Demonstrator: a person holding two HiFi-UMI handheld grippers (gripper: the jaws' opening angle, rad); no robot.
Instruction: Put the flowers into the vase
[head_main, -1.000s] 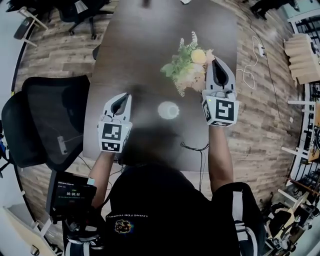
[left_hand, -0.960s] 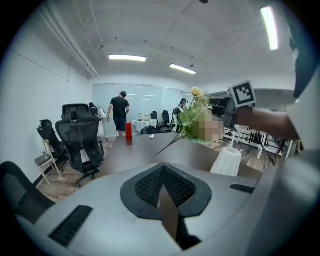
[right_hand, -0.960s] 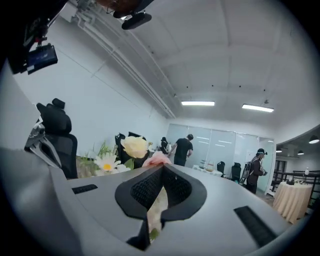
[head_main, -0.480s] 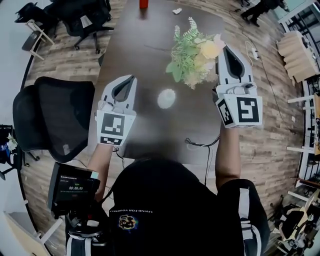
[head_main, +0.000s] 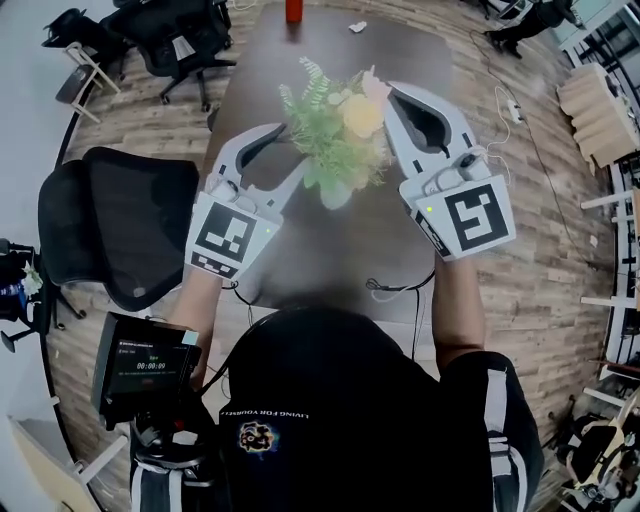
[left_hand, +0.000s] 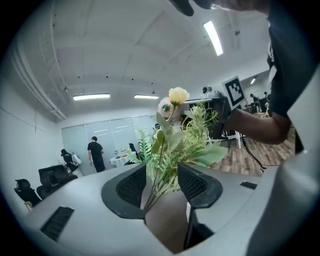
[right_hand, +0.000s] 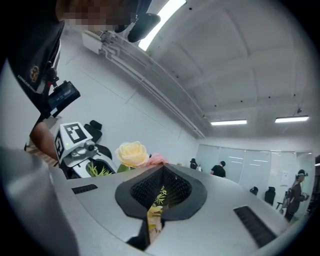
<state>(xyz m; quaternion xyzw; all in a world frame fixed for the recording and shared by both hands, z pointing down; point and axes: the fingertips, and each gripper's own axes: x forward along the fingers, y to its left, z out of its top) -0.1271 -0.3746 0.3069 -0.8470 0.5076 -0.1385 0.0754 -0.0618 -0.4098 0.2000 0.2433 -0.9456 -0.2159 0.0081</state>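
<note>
Two grippers meet at one bunch of flowers (head_main: 335, 130) in the upper middle of the head view, over the dark surface (head_main: 420, 45). The right gripper (head_main: 395, 95) comes in from the right of the frame with its jaws closed tight on the stems (left_hand: 156, 185). In its own view the pads meet, with only a sliver of leaf and stem showing in the seam. A yellow rose (right_hand: 132, 153) stands just beyond the tips. That grip alone carries the bunch. It seems to sit low on the stems, probably so the heads stay up and the lower ends are free to enter a narrow mouth.

The left gripper (head_main: 290, 150) reaches in from the lower left. Its jaws have just been opening and now stand wide. Its view shows the stems running up between the two pads with room on either side, so nothing is pinched there. I read this as a second hold being readied: spread jaws set round the stems to gather or steady them.

Just below the bunch in the head view is a pale round shape, partly covered by leaves. It is likely the vase (head_main: 337, 193), though too blurred to be sure. If so, the flowers hang almost over it and are not yet in it.
</note>
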